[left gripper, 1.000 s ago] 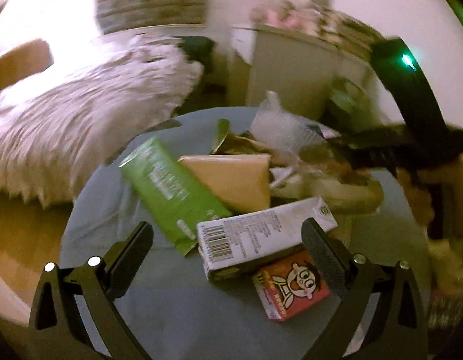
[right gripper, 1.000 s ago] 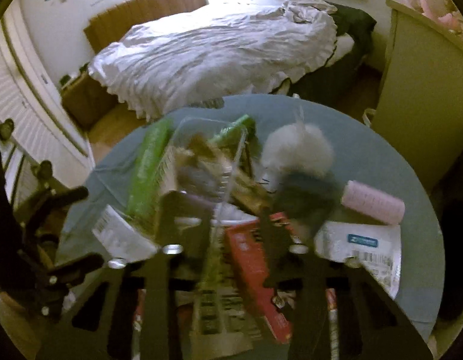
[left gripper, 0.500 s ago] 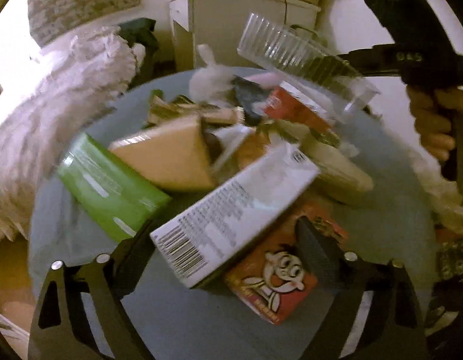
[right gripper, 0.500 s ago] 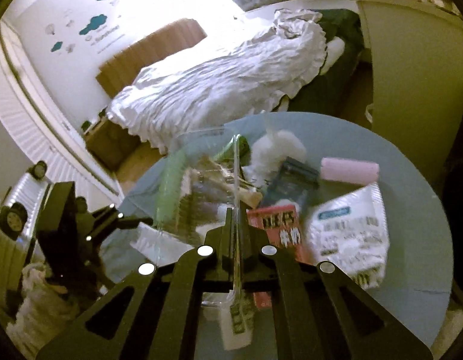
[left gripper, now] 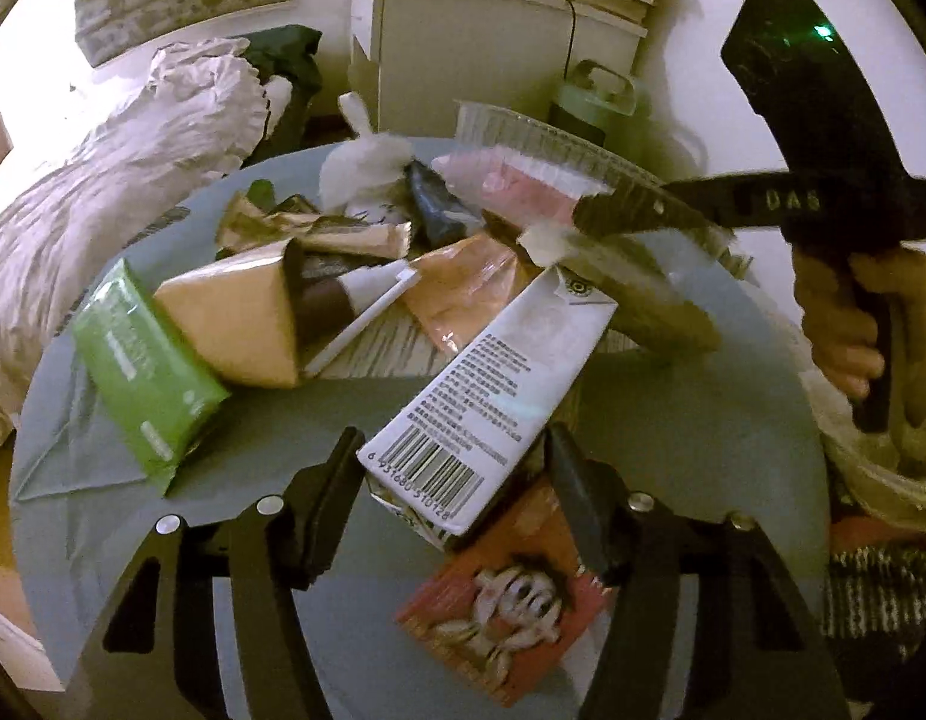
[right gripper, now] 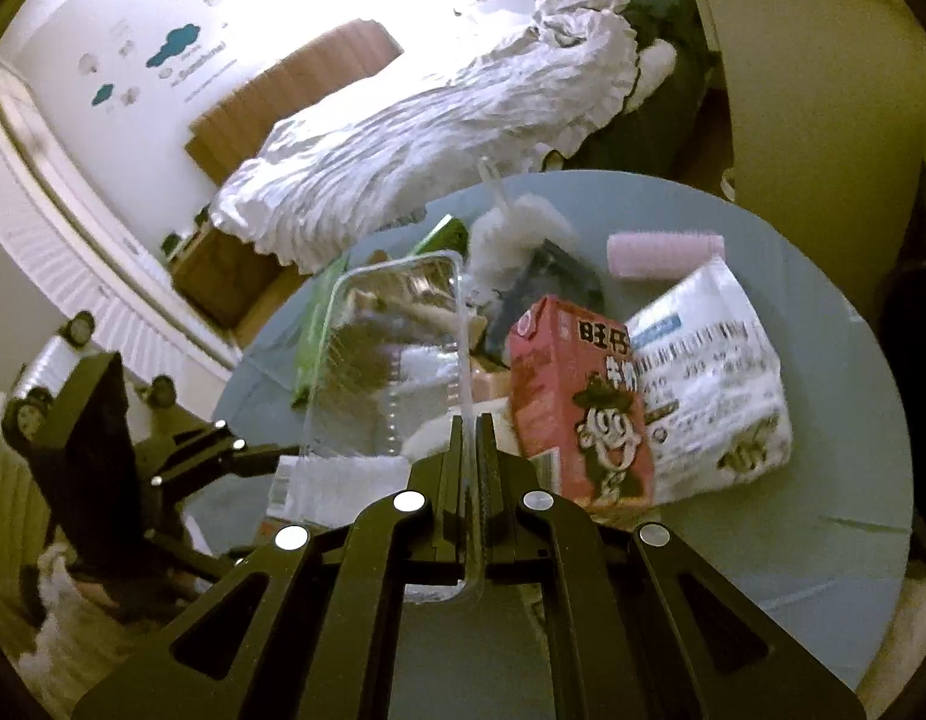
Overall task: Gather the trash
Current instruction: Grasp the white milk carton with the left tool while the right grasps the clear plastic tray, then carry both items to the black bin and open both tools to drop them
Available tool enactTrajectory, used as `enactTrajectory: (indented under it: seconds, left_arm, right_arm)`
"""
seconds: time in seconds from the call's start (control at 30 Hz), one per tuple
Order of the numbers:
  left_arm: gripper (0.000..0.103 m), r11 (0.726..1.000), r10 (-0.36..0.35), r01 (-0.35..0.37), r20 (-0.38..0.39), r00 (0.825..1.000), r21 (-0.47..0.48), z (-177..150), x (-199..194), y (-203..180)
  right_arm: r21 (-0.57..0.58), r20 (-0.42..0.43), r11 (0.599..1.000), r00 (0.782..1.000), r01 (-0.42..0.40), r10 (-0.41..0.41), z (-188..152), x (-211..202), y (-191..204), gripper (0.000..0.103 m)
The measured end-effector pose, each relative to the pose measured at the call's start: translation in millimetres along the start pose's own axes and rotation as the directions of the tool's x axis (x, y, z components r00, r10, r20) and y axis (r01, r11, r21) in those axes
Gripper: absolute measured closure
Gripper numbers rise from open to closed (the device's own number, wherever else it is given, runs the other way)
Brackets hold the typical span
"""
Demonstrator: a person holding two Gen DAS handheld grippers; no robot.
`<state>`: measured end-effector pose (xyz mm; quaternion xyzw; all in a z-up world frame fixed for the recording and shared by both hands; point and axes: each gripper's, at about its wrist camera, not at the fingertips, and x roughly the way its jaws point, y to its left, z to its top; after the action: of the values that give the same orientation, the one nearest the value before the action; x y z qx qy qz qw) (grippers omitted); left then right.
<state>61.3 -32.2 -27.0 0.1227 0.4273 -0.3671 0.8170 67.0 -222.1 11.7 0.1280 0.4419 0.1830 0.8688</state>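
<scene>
A heap of trash lies on a round grey-blue table (left gripper: 703,420). My left gripper (left gripper: 451,447) points down at a white carton with a barcode (left gripper: 487,372). Its jaws are closing, with the carton's near end between the fingers and a sliver of gap on each side. Under the carton lies a red drink box with a cartoon face (left gripper: 505,600). My right gripper (right gripper: 470,426) is shut on the rim of a clear plastic tray (right gripper: 391,360), held tilted above the heap. The left wrist view shows the same tray (left gripper: 523,138) at the upper right.
A green wipes pack (left gripper: 145,366) and a brown paper wedge (left gripper: 235,324) lie left of the carton. A white printed bag (right gripper: 709,384), a pink roll (right gripper: 661,252) and a white tissue wad (right gripper: 517,234) sit further back. Beyond the table are a bed (right gripper: 433,120) and a cabinet (left gripper: 481,60).
My left gripper has come in over the white carton and its jaws have narrowed around it. My right gripper closed on the clear tray's rim and carried it up off the heap.
</scene>
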Motion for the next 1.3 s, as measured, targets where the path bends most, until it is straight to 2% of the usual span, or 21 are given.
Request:
enactTrajectory:
  seconds: [0.13,0.27,0.4,0.53,0.67,0.77,0.87,1.0,1.1,1.2,1.3]
  left_arm:
    - [0.05,0.999,0.005,-0.006,0.023,1.0,0.039,1.4,-1.8,-21.5]
    - [0.055,0.999,0.03,-0.032,0.075,0.997,0.034,2.6,-18.6,-38.2]
    - [0.055,0.998,0.059,-0.057,0.124,0.991,-0.02,-1.0,-39.7,-43.9]
    - [0.055,0.995,0.082,-0.071,0.163,0.983,-0.073,-0.8,-54.5,-49.4]
    - [0.055,0.99,0.069,-0.041,0.21,0.975,-0.135,5.7,-64.5,-55.5]
    - [0.055,0.989,0.03,0.006,0.247,0.969,-0.144,24.1,-64.9,-68.0]
    - [0.055,0.993,-0.005,0.038,0.284,0.959,-0.109,52.1,-55.7,-89.9]
    - [0.055,0.991,-0.085,0.113,0.328,0.941,-0.069,92.8,-30.3,-120.1]
    - [0.055,0.982,-0.159,0.183,0.332,0.93,-0.043,128.4,5.6,-145.1]
    - [0.055,0.972,-0.209,0.23,0.302,0.93,-0.037,157.6,47.6,-165.0]
    - [0.055,0.965,-0.24,0.259,0.246,0.939,-0.048,180.6,94.0,-180.8]
  right_arm:
    - [-0.002,0.054,1.0,0.998,-0.027,0.027,-7.5,-17.5,-6.2,0.1]
    - [0.045,0.137,0.99,0.982,-0.135,0.128,-13.5,-49.6,-29.4,0.1]
    - [0.137,0.238,0.958,0.947,-0.251,0.214,-23.0,-83.4,-72.1,0.1]
    - [0.202,0.319,0.933,0.921,-0.299,0.226,-30.6,-108.8,-112.5,0.1]
    - [0.268,0.394,0.903,0.894,-0.335,0.214,-44.0,-127.3,-155.3,0.1]
    - [0.326,0.453,0.883,0.876,-0.337,0.167,-58.2,-138.8,-190.5,0.1]
    - [0.411,0.495,0.854,0.865,-0.319,0.085,-73.2,-145.8,-227.5,0.1]
    - [0.536,0.488,0.807,0.871,-0.248,-0.057,-96.9,-145.2,-279.7,0.1]
    - [0.634,0.446,0.748,0.883,-0.194,-0.148,-114.4,-135.4,-312.3,0.1]
    - [0.698,0.396,0.701,0.896,-0.15,-0.202,-130.4,-124.5,-332.8,0.1]
    - [0.728,0.363,0.676,0.902,-0.117,-0.234,-135.9,-123.9,-345.6,0.1]
